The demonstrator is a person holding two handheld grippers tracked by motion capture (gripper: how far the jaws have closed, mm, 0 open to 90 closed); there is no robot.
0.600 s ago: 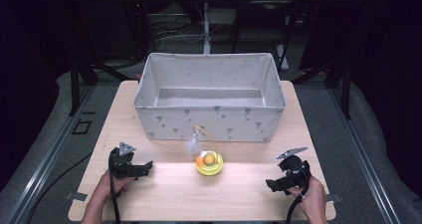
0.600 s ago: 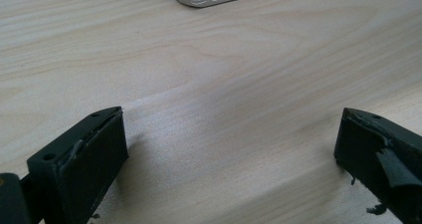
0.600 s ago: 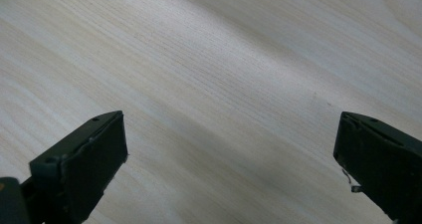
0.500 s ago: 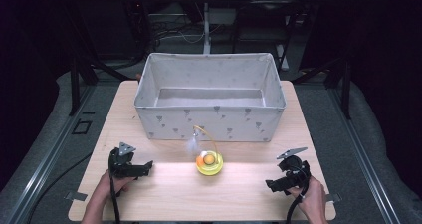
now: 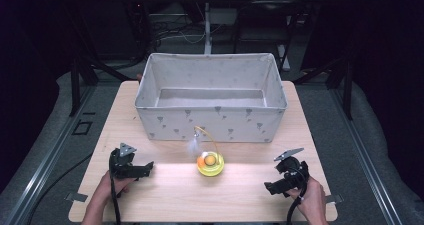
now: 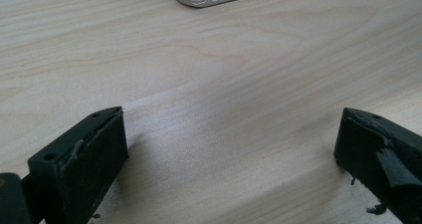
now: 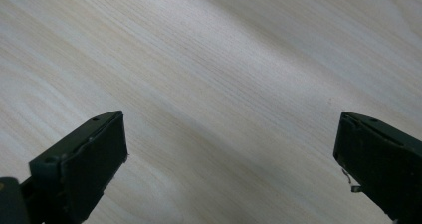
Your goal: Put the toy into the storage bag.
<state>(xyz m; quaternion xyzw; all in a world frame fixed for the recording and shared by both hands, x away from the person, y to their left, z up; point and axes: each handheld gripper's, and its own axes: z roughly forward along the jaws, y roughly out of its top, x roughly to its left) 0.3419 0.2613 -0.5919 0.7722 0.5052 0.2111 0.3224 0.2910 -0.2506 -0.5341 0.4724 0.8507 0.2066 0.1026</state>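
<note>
The small yellow toy (image 5: 210, 164) — an orange ball in its dish, a thin wire arching up to a feather — sits on the wooden table (image 5: 165, 195) just in front of the fabric bin (image 5: 212, 123), midway between the left gripper (image 5: 148, 167) and the right gripper (image 5: 269, 187), both resting wide open and holding nothing. The likely trouble is the light toy sliding or tipping if one jaw nudges its rim, or the wire snagging the bin's wall. Against the earlier frames nothing has shifted — hands, toy and bin lie as they did.
</note>
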